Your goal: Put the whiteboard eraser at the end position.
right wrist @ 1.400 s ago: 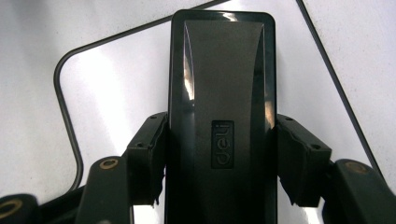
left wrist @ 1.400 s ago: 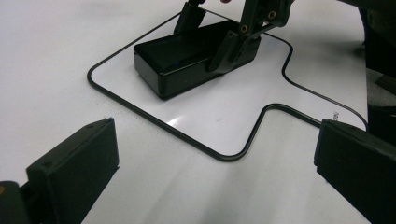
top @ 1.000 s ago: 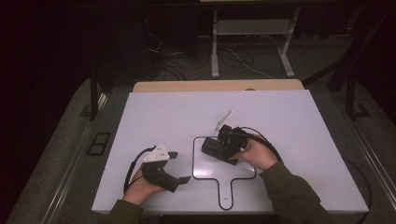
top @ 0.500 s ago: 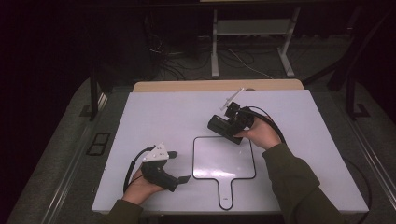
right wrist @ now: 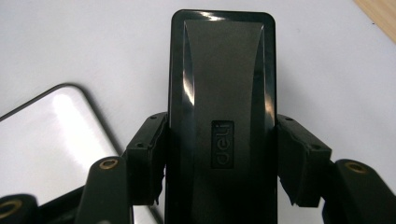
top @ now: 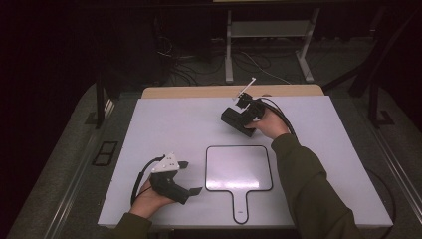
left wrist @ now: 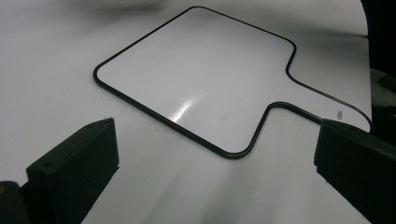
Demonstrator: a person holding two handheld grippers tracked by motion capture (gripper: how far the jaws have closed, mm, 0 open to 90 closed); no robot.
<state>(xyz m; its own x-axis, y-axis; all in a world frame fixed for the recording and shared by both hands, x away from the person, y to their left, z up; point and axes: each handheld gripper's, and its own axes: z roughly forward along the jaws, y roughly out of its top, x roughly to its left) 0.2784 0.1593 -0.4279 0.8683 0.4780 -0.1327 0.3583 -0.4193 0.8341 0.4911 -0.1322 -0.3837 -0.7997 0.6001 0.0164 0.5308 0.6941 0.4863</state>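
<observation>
Two grippers are at work over the table (top: 164,119). The right gripper (top: 238,118) is clamped on a black eraser (right wrist: 222,116), which is held by its long sides, its long axis running straight out along the jaws. In the high view that eraser (top: 234,121) is seen above bare table, at about twelve o'clock from the whiteboard (top: 239,168) and apart from its far edge. The board lies flat, its handle pointing to six o'clock, toward the person. From the right gripper the board is therefore found at six o'clock, and in the right gripper view its rounded corner (right wrist: 51,140) is caught at the eight o'clock side. The right forearm is stretched forward, the hand (top: 266,124) wrapped round the gripper body.

The left gripper (top: 191,177) rests near the table's front edge, at nine o'clock from the board, jaws wide apart with nothing between them, aimed at the board's handle side (left wrist: 299,100). The left is judged the nearer.
</observation>
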